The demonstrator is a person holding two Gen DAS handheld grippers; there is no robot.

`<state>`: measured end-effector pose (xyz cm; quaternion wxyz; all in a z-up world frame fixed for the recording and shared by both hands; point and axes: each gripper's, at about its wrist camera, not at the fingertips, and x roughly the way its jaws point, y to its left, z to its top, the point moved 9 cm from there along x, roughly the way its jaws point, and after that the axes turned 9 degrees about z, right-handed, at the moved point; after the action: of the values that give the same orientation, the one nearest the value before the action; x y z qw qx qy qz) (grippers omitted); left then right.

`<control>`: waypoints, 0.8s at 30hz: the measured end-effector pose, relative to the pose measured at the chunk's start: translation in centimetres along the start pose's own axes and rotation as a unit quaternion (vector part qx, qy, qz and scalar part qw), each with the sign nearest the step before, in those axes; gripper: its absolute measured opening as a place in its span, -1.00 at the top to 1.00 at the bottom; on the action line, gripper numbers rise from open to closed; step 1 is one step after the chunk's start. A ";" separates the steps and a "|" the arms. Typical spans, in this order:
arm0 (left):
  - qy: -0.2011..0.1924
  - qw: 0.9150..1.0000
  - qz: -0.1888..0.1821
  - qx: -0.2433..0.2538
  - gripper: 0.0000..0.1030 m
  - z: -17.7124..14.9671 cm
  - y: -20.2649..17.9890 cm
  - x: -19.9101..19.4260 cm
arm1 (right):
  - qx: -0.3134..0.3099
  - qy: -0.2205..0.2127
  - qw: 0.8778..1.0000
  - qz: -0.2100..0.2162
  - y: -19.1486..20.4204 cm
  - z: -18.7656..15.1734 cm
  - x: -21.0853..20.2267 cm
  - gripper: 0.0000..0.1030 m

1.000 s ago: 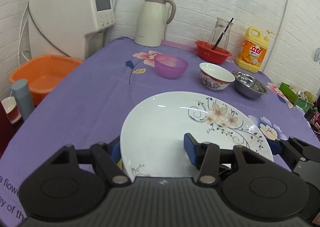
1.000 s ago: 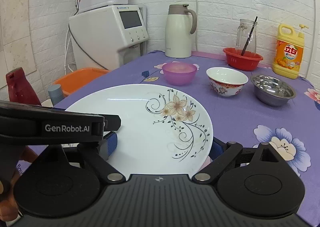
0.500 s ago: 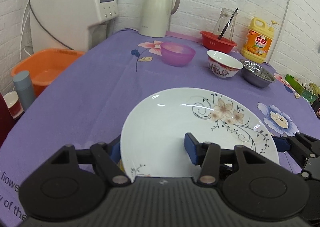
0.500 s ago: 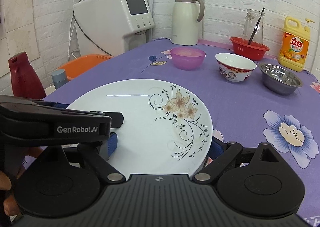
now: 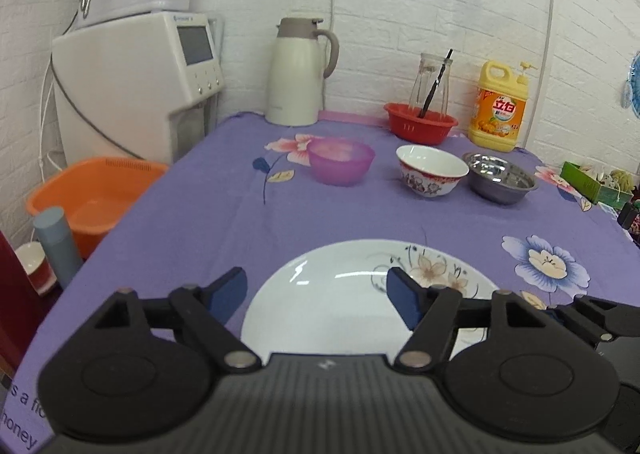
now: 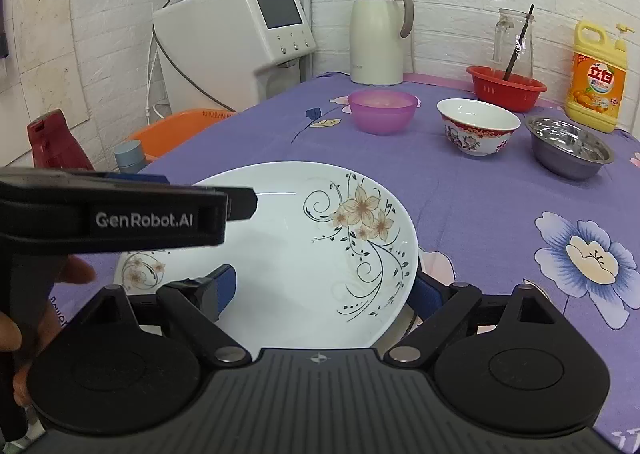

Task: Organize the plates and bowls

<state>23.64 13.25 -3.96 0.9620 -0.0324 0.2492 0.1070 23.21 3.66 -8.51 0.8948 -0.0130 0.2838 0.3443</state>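
Observation:
A white plate with a flower print point(image 5: 344, 306) point(image 6: 304, 246) lies on the purple tablecloth near the front edge. My left gripper point(image 5: 318, 292) is open, lifted above the plate's left part and free of it. My right gripper point(image 6: 324, 292) has its fingers on either side of the plate's right rim; one finger is over the plate, the other under the rim. A purple bowl point(image 5: 341, 166) point(image 6: 382, 111), a red-patterned white bowl point(image 5: 432, 175) point(image 6: 478, 126) and a steel bowl point(image 5: 500, 182) point(image 6: 570, 152) stand in a row further back.
At the back stand a cream thermos jug point(image 5: 298, 72), a red basket with a glass jar point(image 5: 420, 128) and a yellow detergent bottle point(image 5: 500, 106). A white water dispenser point(image 5: 140, 86) and an orange basin point(image 5: 92, 198) are off the table's left edge.
My left gripper has opened, let go of the plate and lifted back. The plate now rests lower on the table. My right gripper stays at the plate's right rim.

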 end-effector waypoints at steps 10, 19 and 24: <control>-0.028 0.999 -0.026 -0.022 -0.40 3.4 -2.3 -1.4 | 0.026 -0.038 0.999 -0.006 -2.1 0.9 -3.5 -1.00; -0.005 0.996 -0.092 -0.022 -0.42 4.2 -6.9 -2.1 | 0.038 -0.081 0.994 -0.063 -7.8 2.2 -8.3 -1.00; 0.015 0.988 -0.150 -0.043 -0.42 6.5 -10.3 -1.1 | 0.049 -0.103 0.987 -0.110 -13.2 4.0 -11.4 -1.00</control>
<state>28.09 3.81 2.35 0.9609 -0.1121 0.2515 -0.0288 26.63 -12.48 -1.52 0.9511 0.0350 0.2039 0.2292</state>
